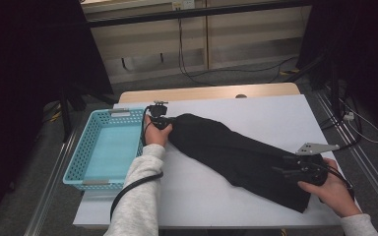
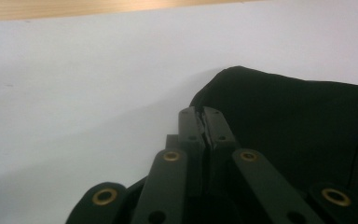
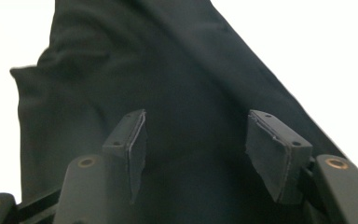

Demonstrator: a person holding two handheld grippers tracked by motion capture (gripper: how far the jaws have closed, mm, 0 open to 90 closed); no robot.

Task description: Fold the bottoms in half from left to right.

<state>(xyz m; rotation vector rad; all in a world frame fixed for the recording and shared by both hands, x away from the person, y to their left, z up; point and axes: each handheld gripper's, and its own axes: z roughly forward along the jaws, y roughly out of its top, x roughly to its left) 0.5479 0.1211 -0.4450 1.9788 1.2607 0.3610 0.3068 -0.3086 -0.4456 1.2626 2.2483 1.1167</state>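
A long black garment (image 1: 236,152) lies slantwise on the white table cover (image 1: 270,110), running from the upper left to the lower right. My left gripper (image 1: 169,123) is at its upper left end. In the left gripper view the jaws (image 2: 200,116) are pressed together on the edge of the garment (image 2: 298,121). My right gripper (image 1: 279,170) is at the lower right end, low over the cloth. In the right gripper view its pads (image 3: 196,140) stand wide apart with the garment (image 3: 168,70) spread beneath and nothing pinched between them.
A light blue plastic basket (image 1: 78,162) stands at the table's left edge, just left of my left hand. Bare wood of the table (image 1: 202,92) shows along the far edge. Cables trail on the floor beyond and to the right.
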